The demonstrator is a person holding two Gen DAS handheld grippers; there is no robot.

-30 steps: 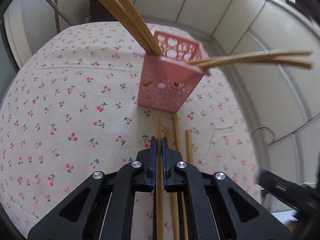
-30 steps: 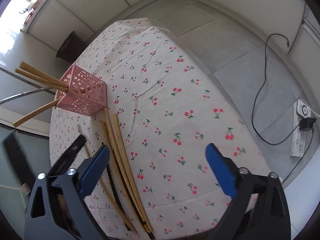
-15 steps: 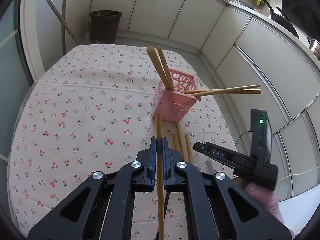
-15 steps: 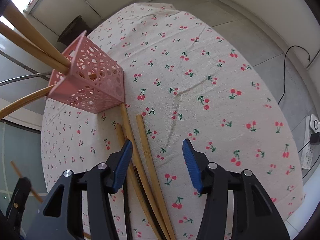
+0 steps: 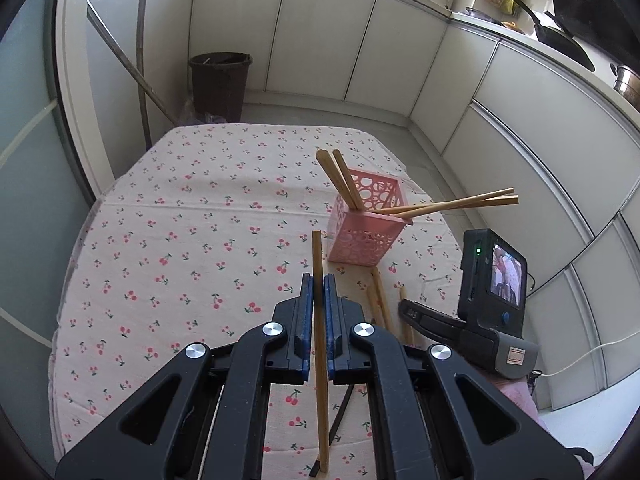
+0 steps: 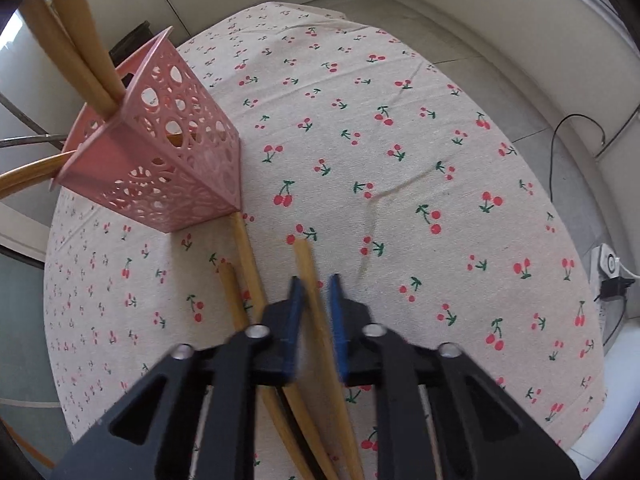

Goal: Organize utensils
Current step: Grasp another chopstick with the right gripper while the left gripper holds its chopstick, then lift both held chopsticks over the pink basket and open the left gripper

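**Left jaws pinching one chopstick, right jaws straddling another**

On my left gripper [image 5: 317, 300] the jaws are pressed onto a single wooden chopstick [image 5: 319, 320]. Its long axis runs straight along the fingers, far tip aimed toward the pink basket [image 5: 366, 232], near end hanging down past the gripper body above the cloth.

On my right gripper [image 6: 316, 300] the jaws stand a little apart on either side of a second chopstick [image 6: 310, 280] lying on the counter; its long axis points away from me, tip slightly left. I cannot tell whether the pads touch it. Just left of it lie more loose chopsticks [image 6: 244, 256], roughly parallel, one tip reaching the basket's near corner.

The basket stands upright on the cherry-print tablecloth [image 5: 180, 240], toward the far right. Four chopsticks sit in it: one pair [image 5: 340, 176] leaning left and up, another pair [image 5: 460, 204] splayed far to the right.

The right gripper's camera screen [image 5: 506, 276] shows in my left view; lettering on its finger is too blurred to read. A brown bin [image 5: 219, 84] stands on the floor beyond.
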